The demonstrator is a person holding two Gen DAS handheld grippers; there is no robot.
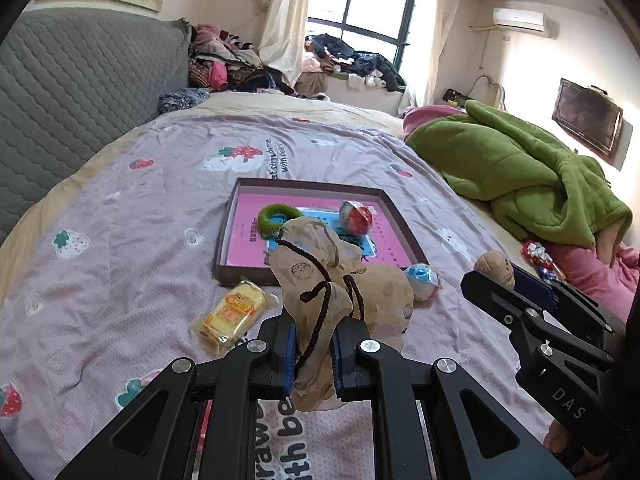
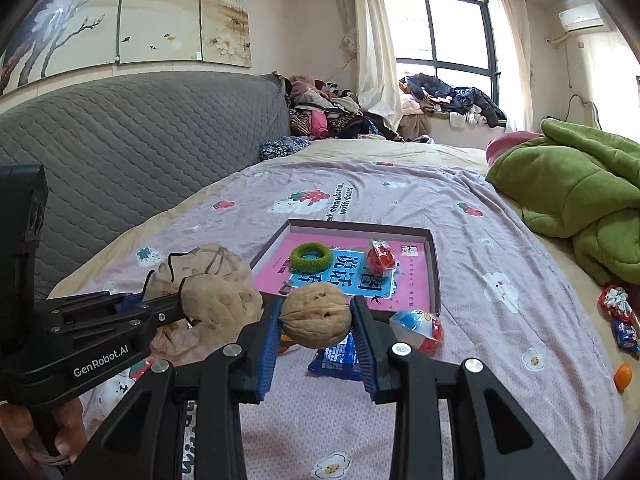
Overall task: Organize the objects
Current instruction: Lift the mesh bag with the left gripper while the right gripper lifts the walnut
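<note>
bedroom, pink bedsheet (image 1: 140, 240); left gripper (image 1: 314, 354) pinches pouch (image 1: 320, 280), right gripper (image 2: 316, 330) clamps walnut (image 2: 316, 314).

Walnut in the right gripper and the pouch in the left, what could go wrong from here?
The walnut is round and hard, pinched only at its sides by the right gripper; it could slip and roll across the bed. The left gripper clamps the pouch bunched shut, so its mouth looks closed, and dropping the walnut in may miss.
</note>
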